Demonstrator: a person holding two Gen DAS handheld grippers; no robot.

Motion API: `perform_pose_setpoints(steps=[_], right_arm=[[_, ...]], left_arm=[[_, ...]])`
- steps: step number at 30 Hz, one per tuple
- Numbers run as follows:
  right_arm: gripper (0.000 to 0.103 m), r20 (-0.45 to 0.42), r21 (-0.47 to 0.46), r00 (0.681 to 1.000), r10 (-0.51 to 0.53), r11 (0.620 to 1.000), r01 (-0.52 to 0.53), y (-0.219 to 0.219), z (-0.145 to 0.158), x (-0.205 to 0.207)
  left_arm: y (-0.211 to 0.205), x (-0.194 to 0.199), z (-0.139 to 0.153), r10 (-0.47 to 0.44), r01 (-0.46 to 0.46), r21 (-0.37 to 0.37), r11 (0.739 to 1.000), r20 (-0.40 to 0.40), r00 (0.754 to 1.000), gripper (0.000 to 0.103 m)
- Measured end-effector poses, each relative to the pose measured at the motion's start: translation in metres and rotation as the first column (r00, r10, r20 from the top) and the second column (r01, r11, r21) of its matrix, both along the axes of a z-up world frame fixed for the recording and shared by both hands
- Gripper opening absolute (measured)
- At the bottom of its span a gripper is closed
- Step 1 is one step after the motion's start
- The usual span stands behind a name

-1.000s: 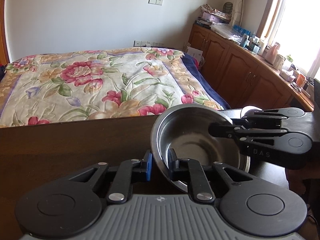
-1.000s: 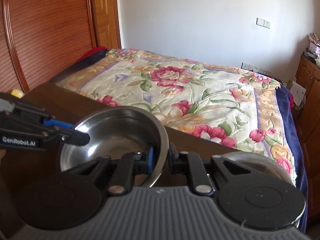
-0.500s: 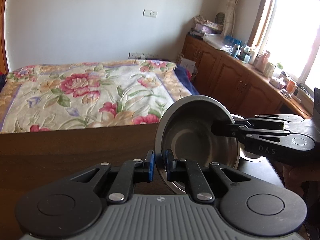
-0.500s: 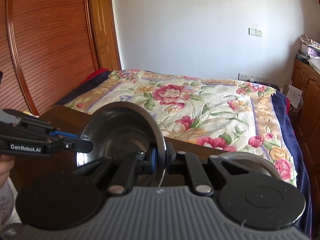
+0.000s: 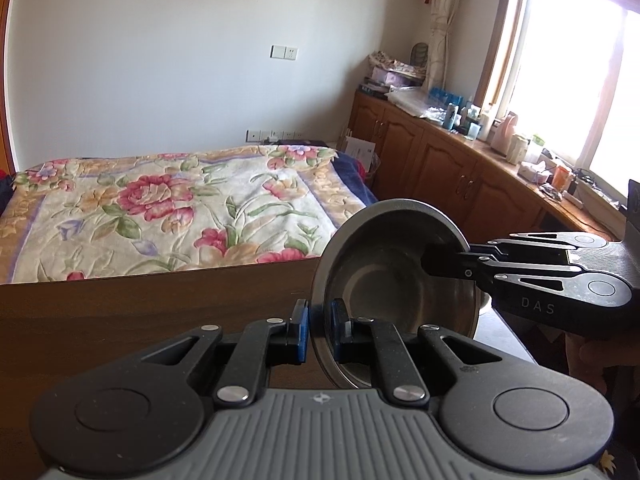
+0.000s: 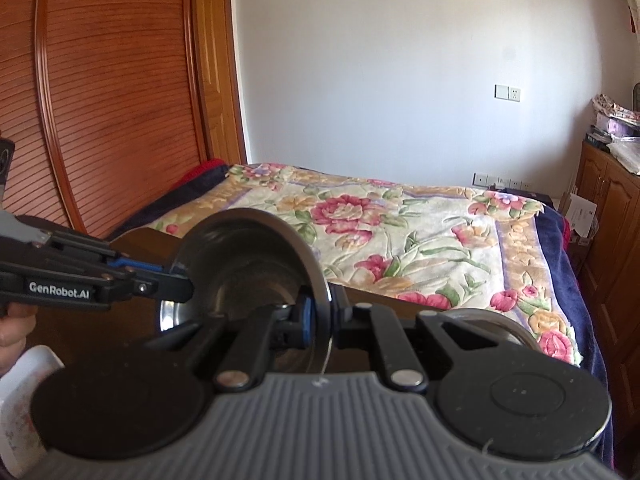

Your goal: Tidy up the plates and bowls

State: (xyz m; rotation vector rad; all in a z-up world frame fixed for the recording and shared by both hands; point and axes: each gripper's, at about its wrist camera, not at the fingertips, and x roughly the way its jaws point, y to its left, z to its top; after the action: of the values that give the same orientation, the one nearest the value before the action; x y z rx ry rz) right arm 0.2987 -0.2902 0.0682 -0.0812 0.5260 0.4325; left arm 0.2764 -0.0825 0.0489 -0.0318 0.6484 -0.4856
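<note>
A steel bowl (image 5: 392, 280) hangs in the air, tipped steeply on edge with its hollow facing left in the right wrist view (image 6: 248, 268). My left gripper (image 5: 320, 332) is shut on the bowl's near rim; in the right wrist view it comes in from the left (image 6: 180, 280). On the opposite rim my right gripper (image 6: 322, 320) is shut too, and it reaches in from the right in the left wrist view (image 5: 430, 260). Both grippers carry the bowl together above the dark wooden table (image 5: 120, 320).
A second steel dish (image 6: 500, 326) lies on the table behind my right gripper. A white dish (image 6: 24, 380) shows at the lower left. Beyond the table's far edge is a bed with a floral cover (image 5: 160, 216). Wooden cabinets (image 5: 460, 176) line the right wall.
The bowl has risen off the table and tipped from nearly flat to nearly on edge. Both grippers rose with it and kept their hold on the rim.
</note>
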Motion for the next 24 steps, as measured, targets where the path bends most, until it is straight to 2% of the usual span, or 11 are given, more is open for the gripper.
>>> perform_pose_setpoints(steps=[12,24], right_arm=[[0.012,0.033,-0.026,0.999,0.002,1.0,-0.001,0.007,0.009,-0.035],[0.012,0.035,-0.047,0.999,0.003,0.999,-0.001,0.013,0.006,-0.071]], left_arm=[[0.012,-0.044,0.011,-0.022,0.022,-0.014,1.0,0.042,0.999,0.012],[0.025,-0.084,0.005,-0.054,0.056,-0.034,0.998,0.047,0.997,0.012]])
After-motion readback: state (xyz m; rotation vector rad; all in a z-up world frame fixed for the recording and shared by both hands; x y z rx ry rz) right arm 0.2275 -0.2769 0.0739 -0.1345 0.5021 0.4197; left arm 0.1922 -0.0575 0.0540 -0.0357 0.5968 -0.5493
